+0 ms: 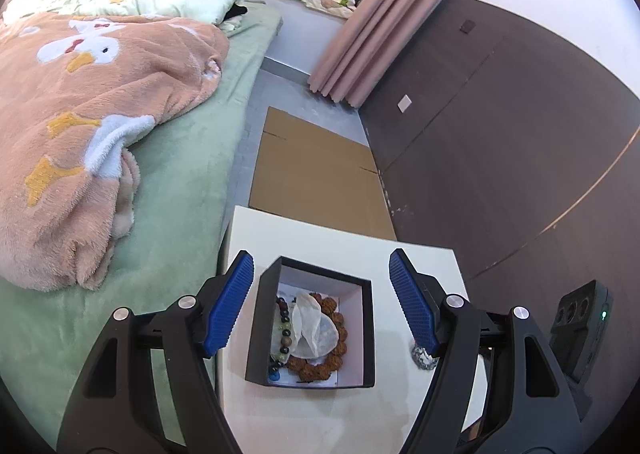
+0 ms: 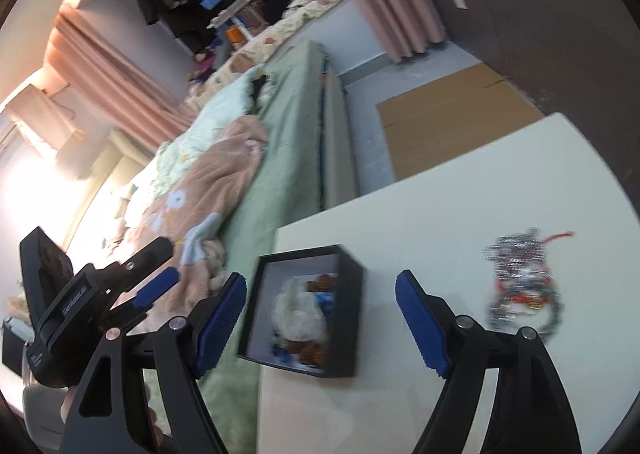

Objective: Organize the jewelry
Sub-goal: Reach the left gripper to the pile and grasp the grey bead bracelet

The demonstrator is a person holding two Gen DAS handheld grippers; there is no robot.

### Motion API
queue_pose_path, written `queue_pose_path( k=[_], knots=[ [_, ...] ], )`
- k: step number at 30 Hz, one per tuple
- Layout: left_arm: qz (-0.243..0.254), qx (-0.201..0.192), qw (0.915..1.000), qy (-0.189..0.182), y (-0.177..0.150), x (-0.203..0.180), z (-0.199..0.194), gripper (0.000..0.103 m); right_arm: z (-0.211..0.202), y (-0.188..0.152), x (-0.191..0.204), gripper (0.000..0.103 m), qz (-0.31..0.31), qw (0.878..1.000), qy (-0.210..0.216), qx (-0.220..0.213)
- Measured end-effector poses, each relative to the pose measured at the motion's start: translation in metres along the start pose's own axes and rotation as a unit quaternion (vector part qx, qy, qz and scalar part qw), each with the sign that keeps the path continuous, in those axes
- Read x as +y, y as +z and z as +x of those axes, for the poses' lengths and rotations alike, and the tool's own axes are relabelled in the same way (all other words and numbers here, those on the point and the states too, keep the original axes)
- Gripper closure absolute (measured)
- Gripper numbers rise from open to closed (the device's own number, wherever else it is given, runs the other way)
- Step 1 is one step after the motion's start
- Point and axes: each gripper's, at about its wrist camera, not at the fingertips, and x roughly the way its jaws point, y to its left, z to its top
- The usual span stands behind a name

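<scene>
While your left gripper (image 1: 322,300) hovers over the box (image 1: 312,324) with its jaws spread wide and holding nothing, your right gripper (image 2: 320,320) hangs beside it, jaws likewise wide apart and empty. Inside the box lie a brown bead bracelet (image 1: 320,364), a multicoloured bead strand (image 1: 282,330) and a clear pouch (image 1: 310,328). On the white surface (image 2: 460,194), a sparkly silver piece (image 2: 520,282) rests right of the box, apart from it.

Green bed (image 1: 180,190), pink curtains (image 1: 360,34), cardboard (image 1: 316,170) on floor.
</scene>
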Motion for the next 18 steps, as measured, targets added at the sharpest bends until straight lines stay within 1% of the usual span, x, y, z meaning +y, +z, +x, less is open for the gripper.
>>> queue_pose_path(
  k=[4, 8, 13, 16, 18],
  knots=[
    [0.013, 0.008, 0.9999, -0.001, -0.007, -0.009, 0.002, 0.032, -0.012, 0.002, -0.022, 0.023, 0.009, 0.999, -0.038, 0.002],
    [0.031, 0.017, 0.9994, -0.004, -0.016, -0.024, 0.007, 0.032, -0.026, 0.002, -0.042, 0.022, 0.017, 0.999, -0.051, 0.006],
    [0.052, 0.029, 0.9982, -0.008, -0.029, -0.043, 0.015, 0.032, -0.039, 0.0, -0.064, 0.019, 0.026, 0.997, -0.069, 0.014],
    [0.062, 0.035, 0.9974, -0.009, -0.034, -0.052, 0.02, 0.032, -0.045, -0.001, -0.077, 0.013, 0.035, 0.996, -0.075, 0.016],
    [0.07, 0.04, 0.9967, -0.01, -0.039, -0.06, 0.025, 0.032, -0.048, -0.001, -0.084, 0.013, 0.037, 0.996, -0.078, 0.021]
  ],
)
